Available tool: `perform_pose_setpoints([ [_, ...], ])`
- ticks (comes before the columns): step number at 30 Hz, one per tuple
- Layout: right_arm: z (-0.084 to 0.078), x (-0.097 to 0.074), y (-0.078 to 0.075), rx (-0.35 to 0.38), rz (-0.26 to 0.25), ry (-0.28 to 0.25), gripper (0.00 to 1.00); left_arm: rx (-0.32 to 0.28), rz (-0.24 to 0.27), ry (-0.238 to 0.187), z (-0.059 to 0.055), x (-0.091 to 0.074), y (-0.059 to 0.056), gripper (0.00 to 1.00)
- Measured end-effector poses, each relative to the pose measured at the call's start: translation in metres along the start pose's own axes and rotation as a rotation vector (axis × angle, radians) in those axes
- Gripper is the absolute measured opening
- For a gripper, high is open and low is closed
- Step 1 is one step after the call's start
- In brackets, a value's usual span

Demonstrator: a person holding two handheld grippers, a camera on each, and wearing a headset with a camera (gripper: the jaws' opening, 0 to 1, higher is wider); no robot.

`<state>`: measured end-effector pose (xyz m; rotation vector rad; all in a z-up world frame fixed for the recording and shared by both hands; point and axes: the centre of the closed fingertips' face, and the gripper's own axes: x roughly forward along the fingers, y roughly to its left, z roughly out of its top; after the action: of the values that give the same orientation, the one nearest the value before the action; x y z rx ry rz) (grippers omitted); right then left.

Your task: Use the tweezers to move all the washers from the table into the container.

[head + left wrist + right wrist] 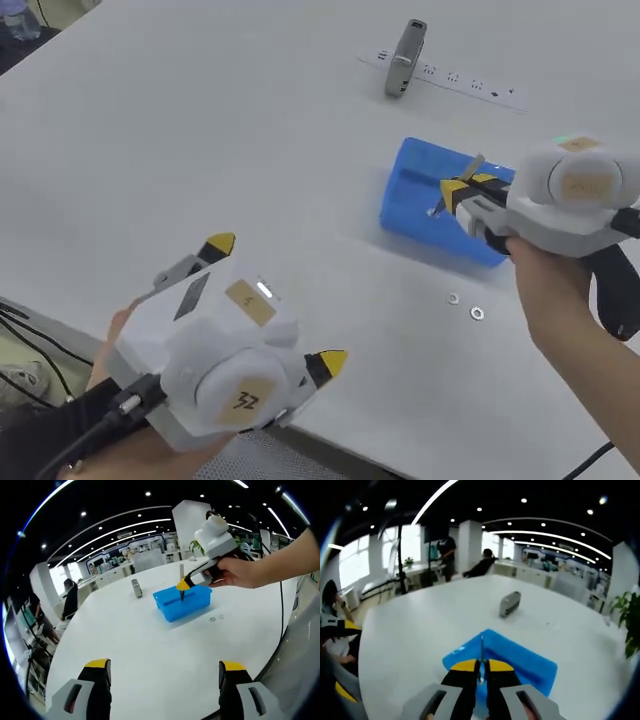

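Pointing tweezers (481,649) into blue container (418,176)

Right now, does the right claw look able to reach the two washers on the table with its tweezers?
Probably yes. The right claw, shut on the tweezers, hangs over the blue container, and the washers lie on bare table just beside it, with nothing between.

only thing I can actually read is "32" on the tan sticker (243,401) on the back of the left gripper (275,302), other stickers (584,184) are too blurry
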<state>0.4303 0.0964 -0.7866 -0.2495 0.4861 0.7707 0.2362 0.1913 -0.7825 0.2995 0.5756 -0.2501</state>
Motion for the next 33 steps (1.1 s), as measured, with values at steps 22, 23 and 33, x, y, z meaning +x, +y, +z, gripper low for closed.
perform_pose_setpoints([
  [22, -0.007, -0.004, -0.005, 0.076, -0.031, 0.0, 0.04, -0.013, 0.002, 0.003, -0.001, 0.0, 0.001, 0.89],
  [23, -0.003, -0.007, -0.006, 0.081, -0.033, -0.018, 0.04, -0.016, 0.001, 0.004, -0.001, 0.0, 0.001, 0.89],
  [33, 0.024, -0.067, 0.002, 0.075, -0.032, -0.132, 0.03, -0.002, 0.0, 0.006, -0.001, 0.0, -0.001, 0.88],
])
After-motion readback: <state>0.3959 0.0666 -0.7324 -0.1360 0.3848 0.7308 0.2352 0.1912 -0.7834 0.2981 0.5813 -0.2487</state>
